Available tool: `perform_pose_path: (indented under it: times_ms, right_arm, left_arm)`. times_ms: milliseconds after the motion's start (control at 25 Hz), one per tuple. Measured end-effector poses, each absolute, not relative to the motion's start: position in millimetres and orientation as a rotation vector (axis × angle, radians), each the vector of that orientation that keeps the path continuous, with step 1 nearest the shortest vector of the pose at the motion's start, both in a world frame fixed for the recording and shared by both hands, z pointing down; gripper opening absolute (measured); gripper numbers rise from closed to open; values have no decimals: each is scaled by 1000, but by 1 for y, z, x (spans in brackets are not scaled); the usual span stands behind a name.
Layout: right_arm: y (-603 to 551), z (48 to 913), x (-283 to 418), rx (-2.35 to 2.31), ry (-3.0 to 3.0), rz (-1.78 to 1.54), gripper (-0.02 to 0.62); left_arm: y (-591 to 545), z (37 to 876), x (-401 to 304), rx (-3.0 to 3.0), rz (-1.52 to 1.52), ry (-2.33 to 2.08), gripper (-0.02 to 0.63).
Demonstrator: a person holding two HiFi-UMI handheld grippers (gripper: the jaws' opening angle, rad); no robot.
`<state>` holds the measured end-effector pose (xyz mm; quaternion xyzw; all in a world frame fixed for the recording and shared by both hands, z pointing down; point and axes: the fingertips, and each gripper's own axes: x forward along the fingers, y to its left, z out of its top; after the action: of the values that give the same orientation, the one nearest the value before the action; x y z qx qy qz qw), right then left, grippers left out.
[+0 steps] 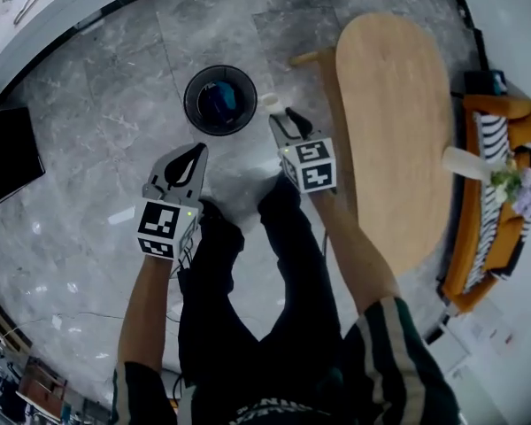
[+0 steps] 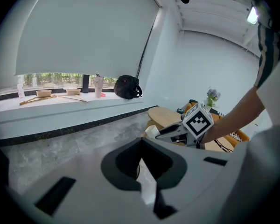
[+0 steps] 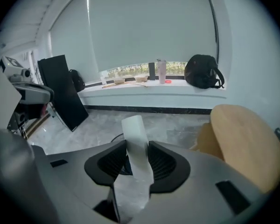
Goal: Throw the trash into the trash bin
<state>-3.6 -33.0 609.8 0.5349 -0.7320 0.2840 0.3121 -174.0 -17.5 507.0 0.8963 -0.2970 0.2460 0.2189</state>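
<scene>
Looking down from the head camera, I see dark-trousered legs (image 1: pixel 292 264) closest to me, with both grippers held out just in front of them. My left gripper (image 1: pixel 193 156) has its jaws drawn almost together, pinching a thin white scrap (image 2: pixel 148 185) at the tips. My right gripper (image 1: pixel 280 124), beside it and a little further out, has its jaws partly apart and clamped on a rolled white paper (image 3: pixel 136 146) that sticks up past them. Ahead of both grippers, a round black trash bin (image 1: pixel 189 104) stands on the grey marble floor (image 1: pixel 115 87), with something blue inside it. Neither piece of trash is over the bin; the rolled paper sits just beside its rim. A wooden table (image 1: pixel 394 131) lies to the right, with an orange sofa (image 1: pixel 504 106) beyond it.
</scene>
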Motion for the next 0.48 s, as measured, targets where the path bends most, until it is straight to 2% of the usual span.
perform_pose_path:
  times_ms: [480]
  right_arm:
    - [-61,754,-100,1256,-1944,906,143]
  left_arm:
    - [-19,578,-251,2381,648,-1001,1]
